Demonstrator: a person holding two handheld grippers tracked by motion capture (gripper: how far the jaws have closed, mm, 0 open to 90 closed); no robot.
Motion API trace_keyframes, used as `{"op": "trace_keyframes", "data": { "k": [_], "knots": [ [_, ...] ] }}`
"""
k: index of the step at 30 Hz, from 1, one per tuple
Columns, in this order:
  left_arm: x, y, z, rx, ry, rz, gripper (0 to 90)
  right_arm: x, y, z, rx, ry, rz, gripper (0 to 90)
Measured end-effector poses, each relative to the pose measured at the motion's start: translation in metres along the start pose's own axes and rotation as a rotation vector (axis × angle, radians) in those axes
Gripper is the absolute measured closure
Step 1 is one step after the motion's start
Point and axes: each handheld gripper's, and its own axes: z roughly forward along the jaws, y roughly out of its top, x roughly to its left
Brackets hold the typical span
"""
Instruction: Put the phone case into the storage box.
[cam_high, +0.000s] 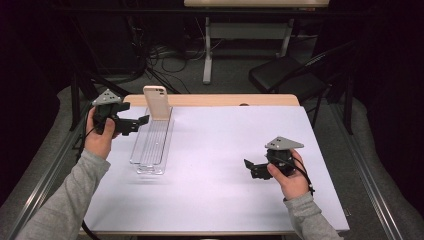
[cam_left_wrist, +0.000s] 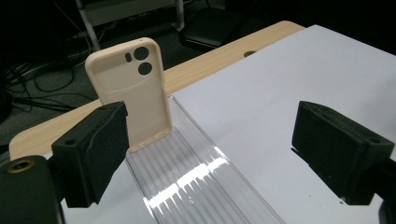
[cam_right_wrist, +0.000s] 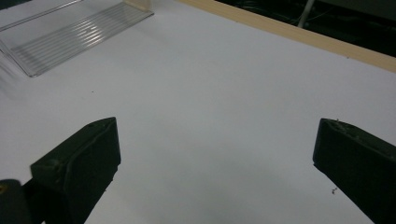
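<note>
So the phone case (cam_high: 157, 103) is a pale cream/beige soft-looking shell w/ two round camera cutouts and a small slot near the top, visible in the left gripper view (cam_left_wrist: 132, 91). It stands upright on its short bottom edge at the far end of a clear ribbed tray (cam_high: 151, 145), long axis pointing straight up, camera holes at the top; prob leaning back a touch but hard to say from the high view. Tray sits near the desk's far left corner, its long side running from far edge toward the near edge. Left gripper (cam_high: 141, 120) is held just left of the case, jaws spread wide w/ nothing between them, not touching the case. Right gripper (cam_high: 248, 167) hovers toward the near right part of the desk, well apart from the tray, jaws also wide open and empty over bare surface. Desk (cam_high: 220, 150) has a white/lavender-ish sheet on top w/ a light wood strip showing along the far edge. Room behind is dark: a black chair (cam_high: 285, 75), cables on the floor, another table's legs (cam_high: 207, 55).
</note>
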Motion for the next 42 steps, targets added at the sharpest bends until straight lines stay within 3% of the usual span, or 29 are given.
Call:
{"op": "trace_keyframes", "data": {
  "k": [6, 11, 20, 27, 31, 42],
  "knots": [
    [-0.011, -0.009, -0.002, -0.017, -0.031, -0.062, 11.2, -0.002, 0.003, -0.005, -0.022, 0.009, -0.007, 0.9],
    [-0.023, -0.017, 0.002, 0.004, -0.029, -0.046, 11.2, -0.004, 0.005, -0.012, -0.034, 0.025, -0.007, 0.8],
    [-0.046, -0.027, -0.008, -0.012, -0.049, -0.03, 11.2, -0.005, 0.001, -0.027, -0.047, 0.032, -0.002, 0.8],
    [-0.063, -0.039, -0.014, -0.038, -0.104, -0.03, 11.2, -0.003, -0.007, -0.032, -0.04, 0.032, -0.007, 0.8],
    [-0.067, -0.048, -0.016, -0.039, -0.089, -0.027, 11.2, -0.002, -0.012, -0.032, -0.033, 0.032, -0.004, 0.8],
    [-0.07, -0.066, -0.019, -0.028, -0.099, -0.038, 11.2, 0.001, -0.024, -0.028, -0.021, 0.032, 0.006, 0.8]
  ]
}}
